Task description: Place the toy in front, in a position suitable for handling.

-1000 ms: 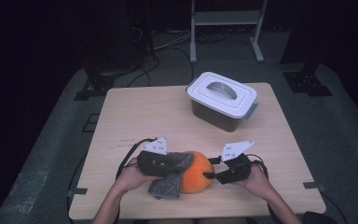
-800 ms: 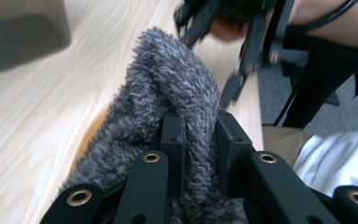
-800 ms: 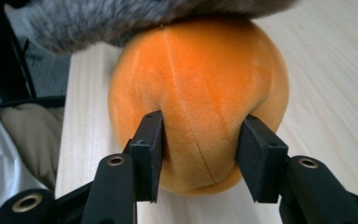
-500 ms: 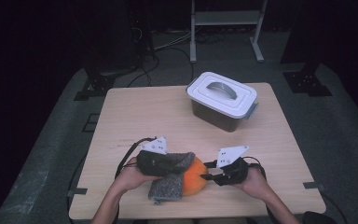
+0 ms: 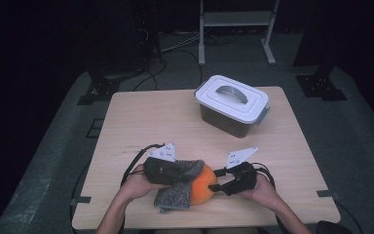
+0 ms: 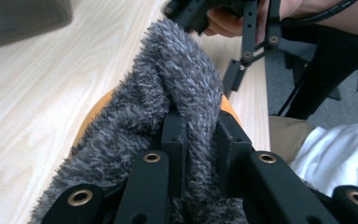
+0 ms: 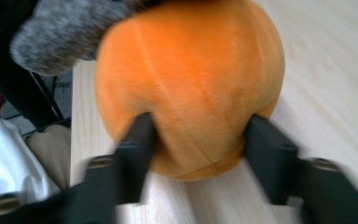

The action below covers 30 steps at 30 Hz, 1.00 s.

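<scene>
Sitting near the front edge of the table [image 5: 141, 122], the orange plush ball [image 5: 202, 187] is half draped by a fuzzy grey cloth [image 5: 175, 197] that lies over its top and hangs down its near-left side. The left gripper [image 6: 200, 135] has its jaws clamped tight on a fold of that cloth, pile bunched between them, with the orange showing just beneath. From the other side the right gripper [image 7: 198, 133] straddles the ball: its jaws have just been opening a little, with the ball between them, and both touch its flanks. The view is blurred, so I would call the hold light, not firm.

What worries me is that loose hold. If the left hand tugs the cloth while the right jaws are slack, the soft ball could squirm out and roll toward the near edge, which is close by. A pull the other way might drag the cloth off instead of wrapping or wiping. The two tools also sit just beside each other, so a hasty move could knock their jaws together.

Well back on the table stands a lidded white-topped box [image 5: 231, 105], out of harm's way.
</scene>
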### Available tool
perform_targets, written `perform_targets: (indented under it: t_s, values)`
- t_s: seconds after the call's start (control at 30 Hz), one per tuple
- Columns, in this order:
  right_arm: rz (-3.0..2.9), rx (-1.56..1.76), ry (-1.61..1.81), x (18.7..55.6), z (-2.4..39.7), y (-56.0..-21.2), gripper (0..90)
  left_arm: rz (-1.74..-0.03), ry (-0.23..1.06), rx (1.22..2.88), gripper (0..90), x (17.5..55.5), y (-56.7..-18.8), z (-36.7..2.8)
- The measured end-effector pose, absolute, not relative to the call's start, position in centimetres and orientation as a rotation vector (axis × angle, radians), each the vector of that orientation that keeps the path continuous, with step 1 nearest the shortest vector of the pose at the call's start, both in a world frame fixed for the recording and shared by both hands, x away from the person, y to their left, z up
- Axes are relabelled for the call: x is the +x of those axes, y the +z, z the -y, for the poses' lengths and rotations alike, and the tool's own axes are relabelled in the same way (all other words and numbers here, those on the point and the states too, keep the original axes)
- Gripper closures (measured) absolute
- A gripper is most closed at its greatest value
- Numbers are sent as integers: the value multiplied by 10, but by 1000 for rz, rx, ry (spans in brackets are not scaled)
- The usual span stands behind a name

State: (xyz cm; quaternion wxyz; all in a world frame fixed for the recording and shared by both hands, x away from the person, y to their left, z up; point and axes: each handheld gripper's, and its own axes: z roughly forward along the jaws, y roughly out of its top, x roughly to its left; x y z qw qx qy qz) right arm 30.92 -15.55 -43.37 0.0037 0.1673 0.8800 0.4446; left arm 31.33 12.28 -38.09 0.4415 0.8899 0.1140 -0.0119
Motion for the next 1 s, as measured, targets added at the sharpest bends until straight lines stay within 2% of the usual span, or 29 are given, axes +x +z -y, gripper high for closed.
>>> perform_targets:
  t_s: [0.1, 0.3, 0.37, 0.43, 0.6, 0.67, 0.7, 0.83, 1.0]
  values:
    - [-2680, 427, 1406, 301, 157, -420, 622, -271, -5, 2182, 761, 310, -371, -125]
    - [-2591, 227, 1255, 287, 160, -393, 616, -246, -1, 2153, 760, 306, -365, -118]
    - [-2597, 229, 1253, 287, 159, -395, 599, -274, 26, 2212, 760, 307, -371, -113]
    - [-2647, 287, 1256, 292, 159, -403, 540, -302, 30, 2254, 762, 309, -379, -111]
    - [-2701, 493, 1368, 304, 167, -410, 344, -318, -37, 2237, 768, 315, -388, -119]
    - [-2724, 566, 1395, 308, 166, -416, 324, -315, -44, 2244, 767, 315, -388, -118]
    - [-2730, 579, 1406, 309, 165, -418, 336, -315, -36, 2252, 767, 315, -387, -118]
    - [-2667, 516, 1425, 303, 160, -420, 521, -313, -13, 2238, 765, 312, -379, -118]
    - [-2623, 335, 1345, 289, 146, -418, 575, -240, -32, 2147, 765, 304, -361, -115]
